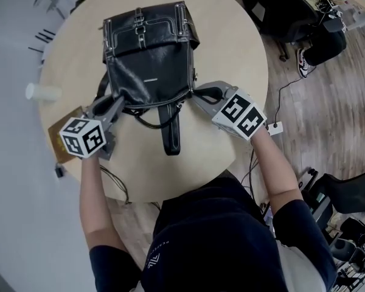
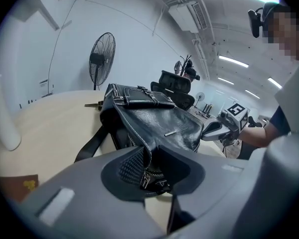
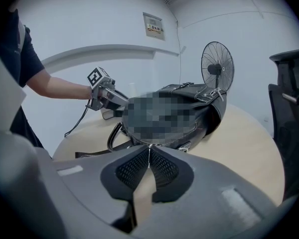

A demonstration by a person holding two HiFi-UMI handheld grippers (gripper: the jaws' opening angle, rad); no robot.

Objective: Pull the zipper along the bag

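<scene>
left hand-held gripper (image 2: 150,154): clamped on black bag (image 1: 149,59) corner | right hand-held gripper (image 3: 149,152): pinching the zipper pull (image 3: 148,145) | bag's lying on round counter (image 1: 234,47)

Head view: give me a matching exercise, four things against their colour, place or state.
1 bag
2 cup
3 left gripper
4 right gripper

A white, by the table's left edge
B shut on the zipper pull
C black, mid-table
D shut on the bag's edge

Pairs: 1-C, 2-A, 3-D, 4-B
</scene>
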